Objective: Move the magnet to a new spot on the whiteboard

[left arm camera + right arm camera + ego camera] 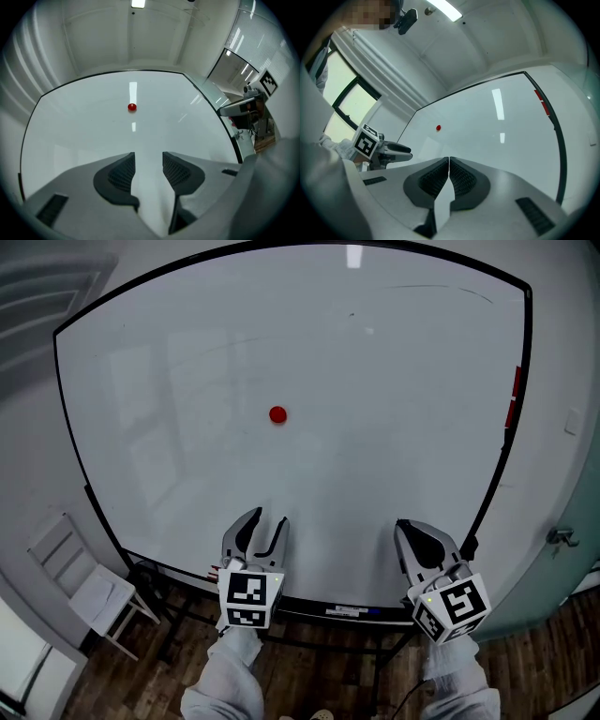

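A small round red magnet (277, 414) sticks to the whiteboard (187, 381) near its middle; it also shows as a red dot, the magnet (132, 107) in the left gripper view and the magnet (438, 127) in the right gripper view. My left gripper (264, 523) is held low, near the board's bottom edge, well below the magnet, jaws open with nothing between them. My right gripper (407, 529) is low at the board's lower right, jaws shut and empty. In its own view the left gripper (148, 161) points up the board toward the magnet.
The board has a black frame (514, 418) with two red markers (514, 395) at its right edge. A marker tray (337, 610) runs along the bottom. A white chair (89, 587) stands on the wooden floor at lower left. A grey wall lies to the right.
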Available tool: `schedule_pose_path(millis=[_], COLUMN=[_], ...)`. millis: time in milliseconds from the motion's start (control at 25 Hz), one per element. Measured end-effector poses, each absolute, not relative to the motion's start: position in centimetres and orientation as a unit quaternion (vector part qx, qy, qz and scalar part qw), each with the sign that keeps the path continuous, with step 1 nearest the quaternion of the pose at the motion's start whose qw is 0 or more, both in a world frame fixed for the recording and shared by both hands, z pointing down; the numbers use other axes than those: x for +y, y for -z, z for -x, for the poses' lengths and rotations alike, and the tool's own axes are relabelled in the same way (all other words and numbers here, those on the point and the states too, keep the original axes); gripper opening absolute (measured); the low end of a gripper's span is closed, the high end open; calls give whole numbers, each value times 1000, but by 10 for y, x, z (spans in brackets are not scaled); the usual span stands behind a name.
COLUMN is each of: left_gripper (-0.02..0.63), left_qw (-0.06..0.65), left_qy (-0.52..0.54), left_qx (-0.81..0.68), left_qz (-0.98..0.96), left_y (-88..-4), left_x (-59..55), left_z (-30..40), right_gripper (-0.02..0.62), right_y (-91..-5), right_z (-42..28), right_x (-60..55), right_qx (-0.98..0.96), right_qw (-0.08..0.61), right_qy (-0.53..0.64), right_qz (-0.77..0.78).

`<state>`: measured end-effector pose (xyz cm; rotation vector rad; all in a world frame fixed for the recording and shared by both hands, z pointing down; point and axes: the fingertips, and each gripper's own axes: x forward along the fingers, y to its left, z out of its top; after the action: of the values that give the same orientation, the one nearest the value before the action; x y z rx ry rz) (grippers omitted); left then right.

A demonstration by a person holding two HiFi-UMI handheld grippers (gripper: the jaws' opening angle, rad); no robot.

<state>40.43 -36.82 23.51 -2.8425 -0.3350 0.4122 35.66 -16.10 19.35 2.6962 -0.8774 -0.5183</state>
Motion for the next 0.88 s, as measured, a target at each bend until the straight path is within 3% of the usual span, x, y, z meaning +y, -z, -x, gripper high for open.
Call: schedule_pose_path(millis=[520,880], left_gripper=[149,37], left_qw=[88,55], left_qy=[-86,-68], left_qx=[-153,-168], left_qz=[980,982], left_y=[-314,-336], left_x=[-358,-358], left_z=[-335,-280], right_gripper=[28,29], right_y=[-282,-318], right_z=[-306,-269], right_x=[-148,-134], right_qx=[-279,-257], right_qw=[90,63], right_qy=[111,78], right_qz=[-950,-961])
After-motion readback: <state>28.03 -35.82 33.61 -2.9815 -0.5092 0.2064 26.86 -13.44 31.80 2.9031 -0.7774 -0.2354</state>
